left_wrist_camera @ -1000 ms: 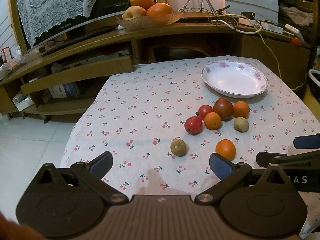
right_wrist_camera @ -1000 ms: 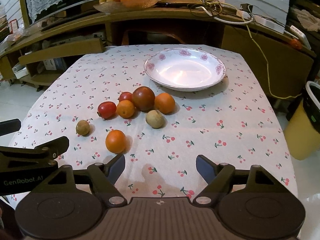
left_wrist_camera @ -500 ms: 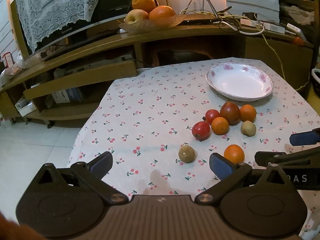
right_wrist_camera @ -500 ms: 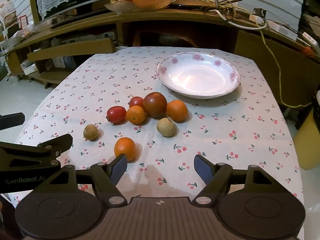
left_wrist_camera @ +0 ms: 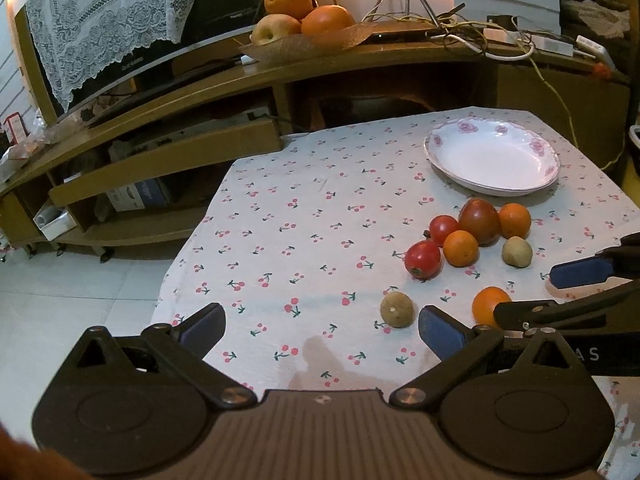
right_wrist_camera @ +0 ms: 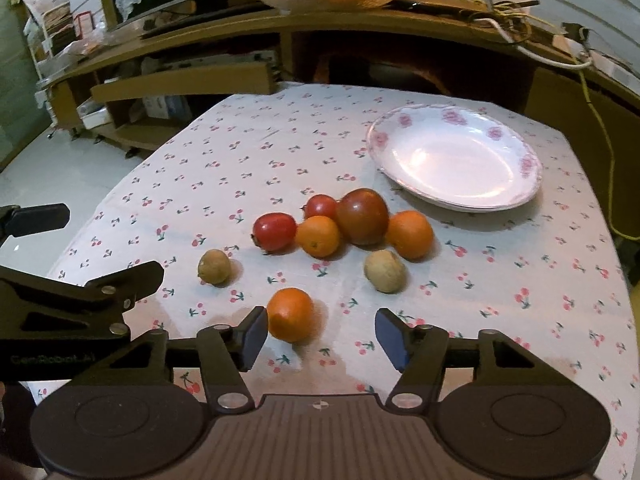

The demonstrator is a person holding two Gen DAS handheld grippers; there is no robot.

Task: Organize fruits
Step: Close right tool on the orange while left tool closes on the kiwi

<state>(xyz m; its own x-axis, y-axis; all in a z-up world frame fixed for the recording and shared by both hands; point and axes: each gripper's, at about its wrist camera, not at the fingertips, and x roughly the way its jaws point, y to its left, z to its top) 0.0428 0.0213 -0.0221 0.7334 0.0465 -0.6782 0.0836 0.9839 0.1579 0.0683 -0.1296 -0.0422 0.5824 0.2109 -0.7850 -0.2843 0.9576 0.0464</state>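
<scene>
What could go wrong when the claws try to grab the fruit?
1. The lone orange sits beside the right claw's finger, not between them; a nudge might roll it away.
2. The cluster by the dark tomato is touching, so pulling one could scatter the others.
3. The left claw is close beside the right one; they might bump.

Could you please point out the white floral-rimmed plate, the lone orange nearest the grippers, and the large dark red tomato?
White floral-rimmed plate (right_wrist_camera: 530,168): right wrist view, right rim.
Lone orange nearest the grippers (right_wrist_camera: 291,314): right wrist view, centre.
Large dark red tomato (right_wrist_camera: 362,216): right wrist view, centre.
</scene>
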